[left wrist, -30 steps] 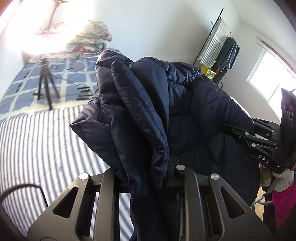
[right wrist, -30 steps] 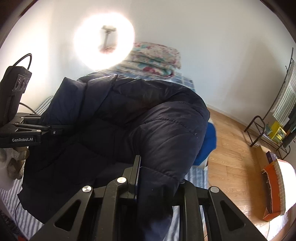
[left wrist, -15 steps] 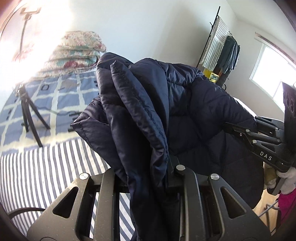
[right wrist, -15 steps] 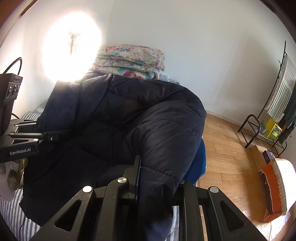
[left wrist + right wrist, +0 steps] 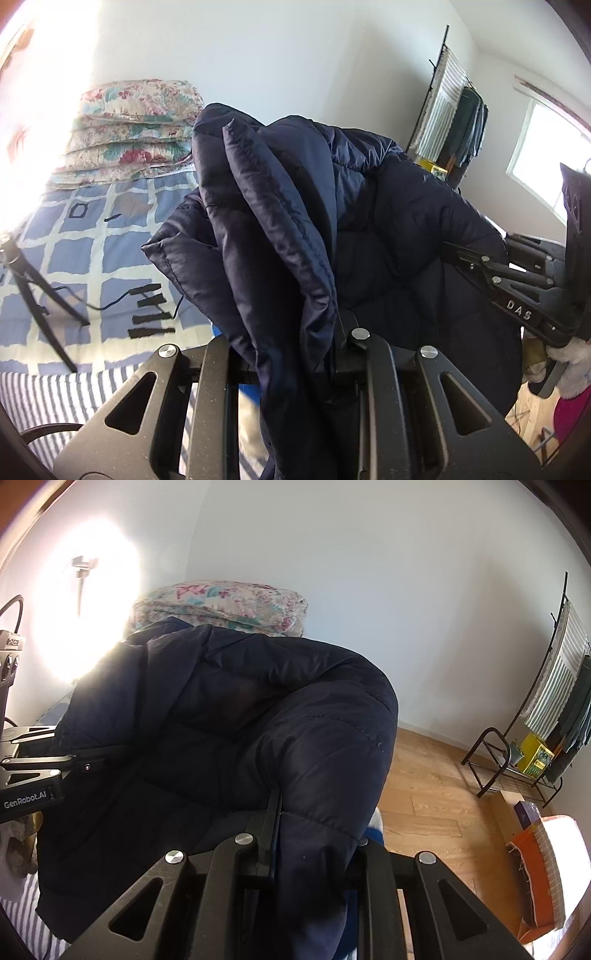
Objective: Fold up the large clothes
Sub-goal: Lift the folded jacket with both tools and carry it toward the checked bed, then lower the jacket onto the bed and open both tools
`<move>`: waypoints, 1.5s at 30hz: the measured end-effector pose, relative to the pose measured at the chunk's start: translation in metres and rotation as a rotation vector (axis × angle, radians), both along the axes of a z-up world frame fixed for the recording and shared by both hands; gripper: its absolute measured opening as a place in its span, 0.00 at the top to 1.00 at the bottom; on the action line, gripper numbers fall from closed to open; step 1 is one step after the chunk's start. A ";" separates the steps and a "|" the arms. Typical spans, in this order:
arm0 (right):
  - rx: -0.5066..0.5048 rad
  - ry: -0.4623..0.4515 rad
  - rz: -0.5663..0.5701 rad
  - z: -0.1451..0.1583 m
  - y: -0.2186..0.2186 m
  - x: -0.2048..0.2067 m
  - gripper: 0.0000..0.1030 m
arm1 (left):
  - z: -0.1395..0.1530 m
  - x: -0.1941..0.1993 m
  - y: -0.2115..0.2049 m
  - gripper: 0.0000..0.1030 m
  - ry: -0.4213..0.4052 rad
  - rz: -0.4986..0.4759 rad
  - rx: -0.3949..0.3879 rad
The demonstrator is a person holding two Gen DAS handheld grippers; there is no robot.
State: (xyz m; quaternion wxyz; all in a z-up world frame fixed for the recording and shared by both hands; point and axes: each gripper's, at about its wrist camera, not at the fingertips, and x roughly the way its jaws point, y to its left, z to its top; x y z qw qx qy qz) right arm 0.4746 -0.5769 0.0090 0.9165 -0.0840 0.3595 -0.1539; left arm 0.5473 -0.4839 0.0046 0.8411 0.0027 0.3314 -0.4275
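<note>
Navy puffer jacket [image 5: 369,229]; pinched by left gripper [image 5: 295,354], marked "GenRobot.AI", and right gripper [image 5: 314,834], marked "DAS"; floral quilts [image 5: 136,125] behind.

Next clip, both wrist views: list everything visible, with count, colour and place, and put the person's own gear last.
puffer jacket: one, navy, lifted above the bed between both grippers
bed cover: one, blue and white checks, on the bed
striped sheet: one, grey and white, near end of the bed
folded quilts: one stack, floral, head of the bed against the wall
tripod: one, black, standing on the bed
clothes rack: one, black, hung with striped and dark cloth, by the wall
floor: wood, right of the bed
window: one, bright, far right
left gripper: black, shut on the jacket
right gripper: black, shut on the jacket
</note>
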 end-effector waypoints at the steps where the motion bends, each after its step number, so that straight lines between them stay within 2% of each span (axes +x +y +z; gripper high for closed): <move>1: -0.001 0.002 -0.006 -0.004 -0.005 0.007 0.84 | -0.003 0.005 -0.003 0.81 0.010 0.001 -0.004; 10: 0.045 0.054 -0.048 -0.051 -0.046 0.048 0.84 | -0.040 0.040 -0.032 0.81 0.049 0.024 0.016; 16: 0.120 0.063 -0.054 -0.070 -0.069 0.042 0.83 | -0.049 0.043 -0.033 0.80 0.059 0.004 0.025; 19: 0.163 0.075 -0.066 -0.078 -0.078 0.036 0.78 | -0.052 0.042 -0.032 0.77 0.062 0.003 0.034; 23: 0.216 0.076 -0.100 -0.084 -0.087 0.028 0.72 | -0.058 0.046 -0.026 0.68 0.076 0.023 0.041; 26: 0.218 0.080 -0.121 -0.087 -0.088 0.027 0.69 | -0.061 0.043 -0.021 0.59 0.080 0.046 0.049; 28: 0.205 0.083 -0.146 -0.088 -0.089 0.025 0.62 | -0.063 0.043 -0.018 0.56 0.074 0.059 0.057; 33: 0.191 0.087 -0.197 -0.089 -0.094 0.010 0.61 | -0.066 0.043 -0.006 0.43 0.066 0.097 0.075; 45: 0.231 0.117 -0.260 -0.093 -0.094 -0.017 0.50 | -0.076 0.036 0.018 0.39 0.102 0.156 0.121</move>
